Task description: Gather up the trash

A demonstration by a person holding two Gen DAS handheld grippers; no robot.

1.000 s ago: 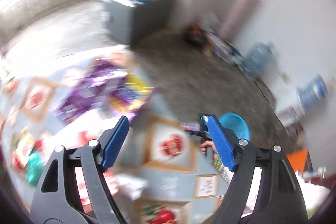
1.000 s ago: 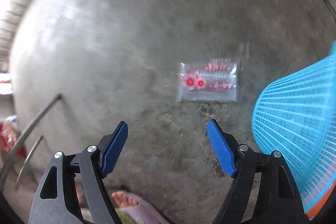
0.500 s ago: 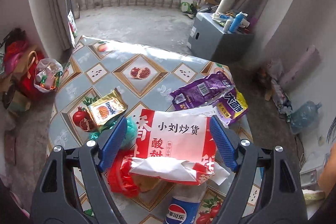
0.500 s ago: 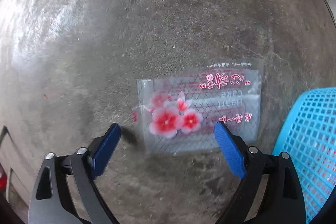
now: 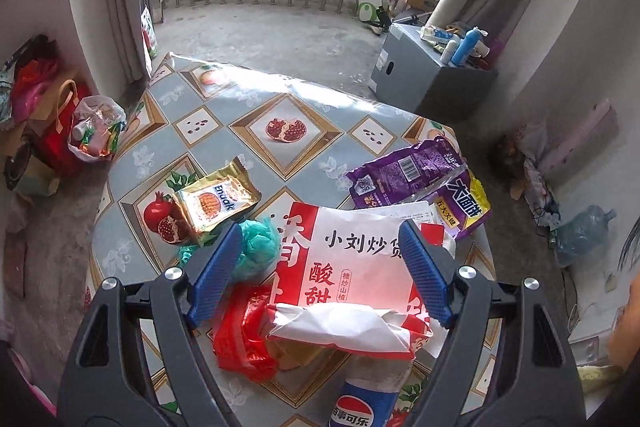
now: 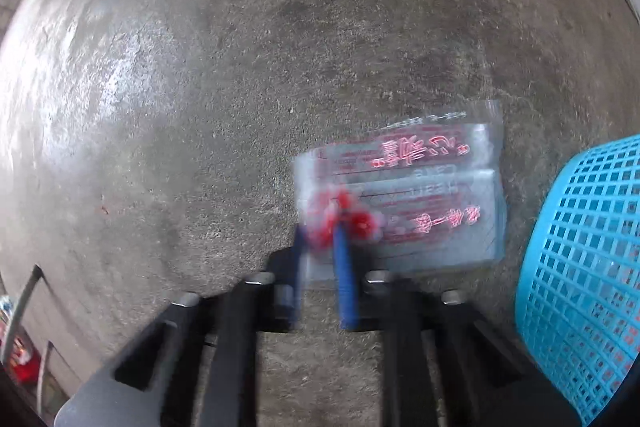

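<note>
In the left wrist view my left gripper [image 5: 320, 227] hangs open above a patterned table [image 5: 248, 99]. Under it lies a white-and-red snack bag [image 5: 352, 267], untouched. Around the bag lie a gold Enaak packet [image 5: 214, 201], a purple bag [image 5: 408, 167], a green plastic wad [image 5: 256, 247], a red wrapper [image 5: 240, 335] and a Pepsi bottle [image 5: 366, 407]. In the right wrist view my right gripper [image 6: 320, 231] points down at the concrete floor. Its jaws are closing and pinch the flowered left edge of a clear wrapper [image 6: 424, 195]. A blue mesh basket [image 6: 584, 267] stands just right of the wrapper.
A grey cabinet [image 5: 424, 75] with bottles on top stands beyond the table's far right corner. Bags [image 5: 96, 131] sit on the floor left of the table. A water jug [image 5: 580, 235] lies by the right wall. Thin metal legs [image 6: 24, 299] show at the lower left.
The left view swung from a blurred sweep to a steady look over the table's trash. The right gripper sank onto the clear wrapper and its wide jaws came together on the flowered edge.
</note>
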